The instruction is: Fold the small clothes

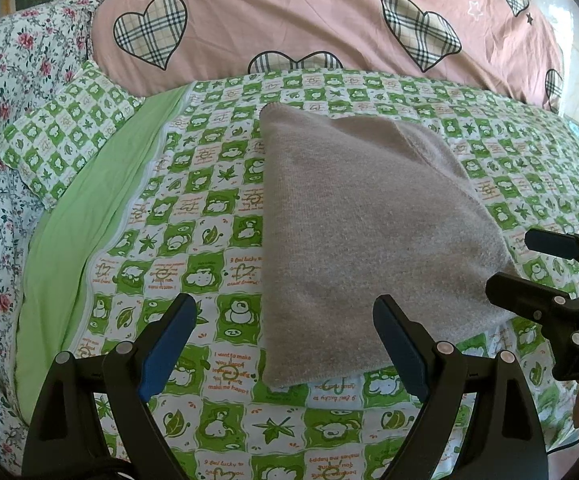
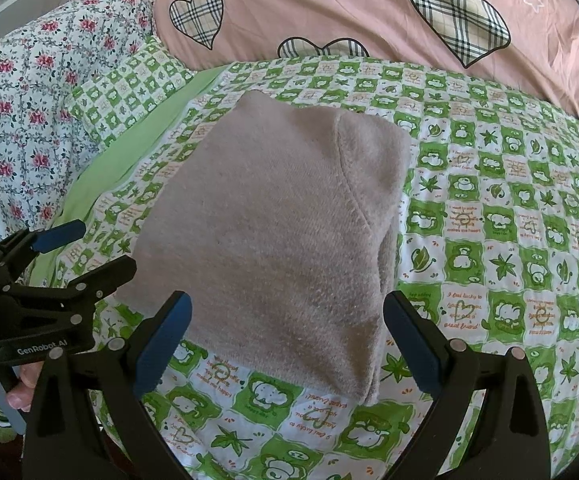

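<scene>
A beige knitted garment (image 1: 373, 232) lies folded into a compact block on the green-and-white checked bedsheet (image 1: 193, 208). It also shows in the right wrist view (image 2: 273, 232), with a seam curving down its right side. My left gripper (image 1: 285, 344) is open and empty, just in front of the garment's near left corner. My right gripper (image 2: 289, 340) is open and empty, at the garment's near edge. Each gripper shows in the other's view: the right gripper (image 1: 529, 264) at the garment's right edge, the left gripper (image 2: 89, 248) at its left edge.
A pink duvet (image 1: 309, 24) with plaid hearts is piled behind the sheet. A floral quilt (image 1: 5, 120) and a small checked pillow (image 1: 69, 132) lie at the left, beside a plain green strip (image 1: 89, 216) of sheet.
</scene>
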`<state>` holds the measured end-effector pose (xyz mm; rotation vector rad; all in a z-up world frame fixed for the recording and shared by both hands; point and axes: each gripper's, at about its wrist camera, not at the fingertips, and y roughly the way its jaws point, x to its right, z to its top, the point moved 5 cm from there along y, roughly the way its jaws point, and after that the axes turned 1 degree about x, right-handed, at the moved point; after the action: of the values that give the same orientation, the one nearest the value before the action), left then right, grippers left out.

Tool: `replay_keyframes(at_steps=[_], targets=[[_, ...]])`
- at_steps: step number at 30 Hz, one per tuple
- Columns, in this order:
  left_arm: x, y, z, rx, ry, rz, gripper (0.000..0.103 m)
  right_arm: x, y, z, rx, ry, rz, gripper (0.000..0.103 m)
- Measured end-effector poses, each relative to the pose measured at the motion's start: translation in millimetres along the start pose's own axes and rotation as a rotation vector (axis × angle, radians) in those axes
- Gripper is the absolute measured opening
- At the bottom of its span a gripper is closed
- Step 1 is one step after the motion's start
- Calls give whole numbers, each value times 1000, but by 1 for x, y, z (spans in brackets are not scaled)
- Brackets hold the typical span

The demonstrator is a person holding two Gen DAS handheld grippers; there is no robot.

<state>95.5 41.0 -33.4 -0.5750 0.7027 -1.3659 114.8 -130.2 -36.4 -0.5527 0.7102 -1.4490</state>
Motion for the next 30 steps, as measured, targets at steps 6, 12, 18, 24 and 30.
replay_keyframes(at_steps=[6,12,18,24,30], targets=[[0,0,1,0,1,-2,90,0,0,1,0,1,1,97],[0,0,1,1,0,-1,90,-1,0,0,1,2,0,97],[0,-1,1,1,0,-2,90,-1,0,0,3,3,-2,97],[0,1,5,0,4,-6,90,-2,-2,10,12,2,-1,97],[-3,10,15,4,13,1,90,0,2,17,21,7,-4,97]])
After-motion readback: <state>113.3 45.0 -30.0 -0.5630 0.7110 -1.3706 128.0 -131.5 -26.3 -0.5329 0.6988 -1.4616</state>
